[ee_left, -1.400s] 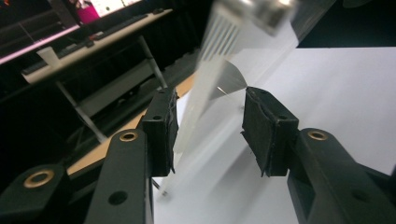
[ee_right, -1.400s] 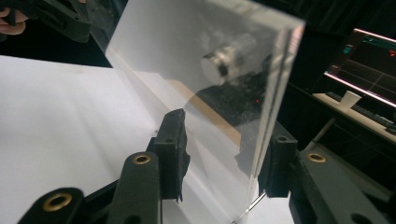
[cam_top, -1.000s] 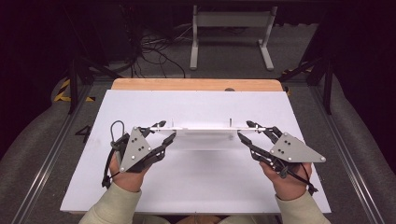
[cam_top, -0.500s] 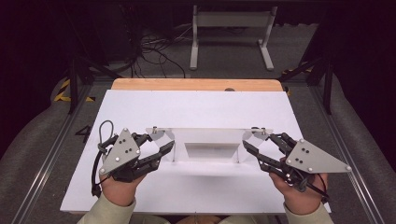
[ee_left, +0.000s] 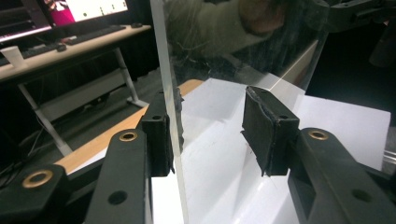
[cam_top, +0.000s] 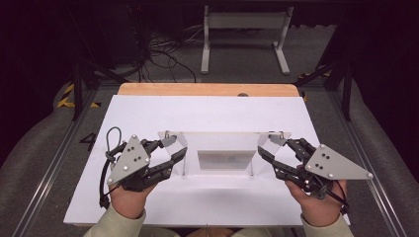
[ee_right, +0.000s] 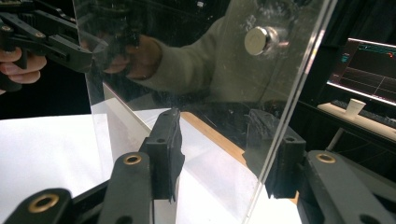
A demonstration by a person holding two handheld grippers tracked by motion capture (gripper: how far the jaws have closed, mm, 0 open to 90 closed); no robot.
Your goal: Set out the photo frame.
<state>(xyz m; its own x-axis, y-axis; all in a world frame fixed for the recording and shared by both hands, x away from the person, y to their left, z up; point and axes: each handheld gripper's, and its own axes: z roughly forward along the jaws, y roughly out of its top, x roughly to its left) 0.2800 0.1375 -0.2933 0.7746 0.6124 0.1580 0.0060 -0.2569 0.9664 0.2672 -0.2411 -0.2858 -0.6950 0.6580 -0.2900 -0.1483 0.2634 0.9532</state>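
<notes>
High view first: a clear stand [cam_top: 223, 148] is being kept upright near the middle of the white board [cam_top: 207, 111], with a gripper parked at each end of it. Pretty see-through stuff, so its outline is mostly being given away by the edges and the small metal bolts at the top corners. The left gripper [cam_top: 174, 148] is being held in the left hand [cam_top: 127, 200] at the stand's left side panel, jaws spread apart with the panel sitting between them. Same deal on the other side, where the right gripper [cam_top: 269, 148] is being held by the right hand [cam_top: 318, 207] around the right side panel. In the left gripper view, the panel's edge is being touched by the left pad [ee_left: 159, 135], or near enough, while the right pad [ee_left: 266, 130] is being kept well clear, so nothing is being clamped yet. In the right gripper view, the sheet is being straddled by both pads with gaps showing on either side, and a round metal bolt [ee_right: 259, 40] is being shown high up on the sheet. A wooden strip [cam_top: 207, 89] is being shown along the board's far edge, with a desk [ee_left: 70, 49] out behind in the left gripper view.
</notes>
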